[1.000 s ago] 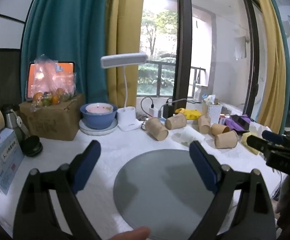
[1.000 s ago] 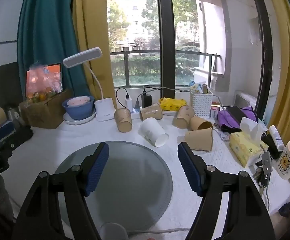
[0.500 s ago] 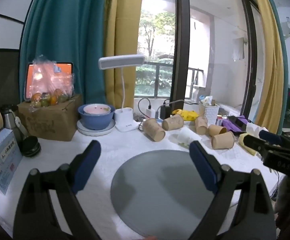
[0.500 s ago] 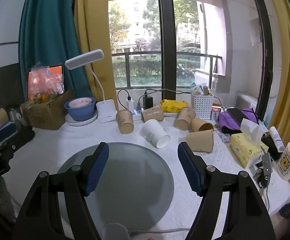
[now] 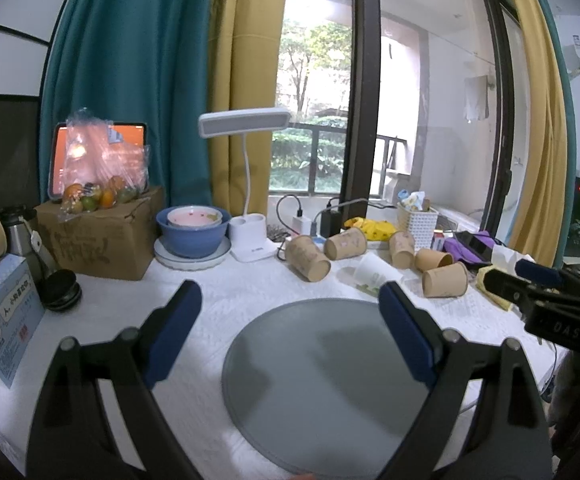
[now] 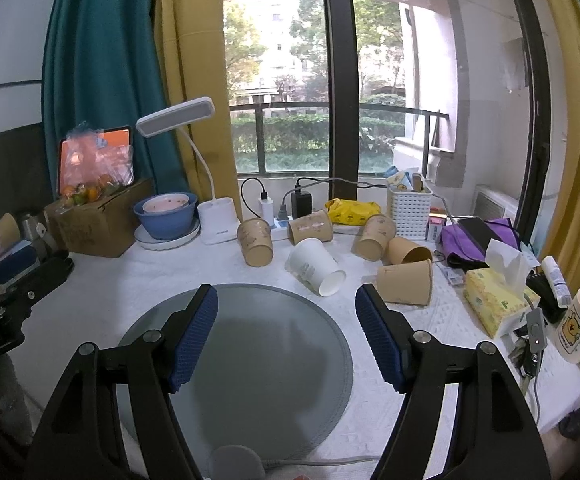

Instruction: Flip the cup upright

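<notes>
Several paper cups lie tipped on the white tablecloth behind a round grey mat (image 6: 250, 344). A white cup (image 6: 316, 267) lies on its side with its mouth toward me; it also shows in the left wrist view (image 5: 373, 274). Brown cups (image 6: 406, 282) (image 6: 254, 241) (image 5: 306, 258) lie around it. My right gripper (image 6: 286, 334) is open and empty above the mat's near side. My left gripper (image 5: 290, 330) is open and empty above the mat (image 5: 329, 376). The right gripper also shows at the right edge of the left wrist view (image 5: 545, 280).
A white desk lamp (image 6: 218, 224), a blue bowl (image 6: 165, 214) on a plate and a cardboard box (image 6: 98, 220) stand at the back left. A white basket (image 6: 409, 208), a tissue pack (image 6: 495, 296) and a bear mug (image 6: 579, 324) are at the right.
Both grippers have drawn back and risen slightly, so the table sits a bit farther off. Both stay open. The cups have not moved.
</notes>
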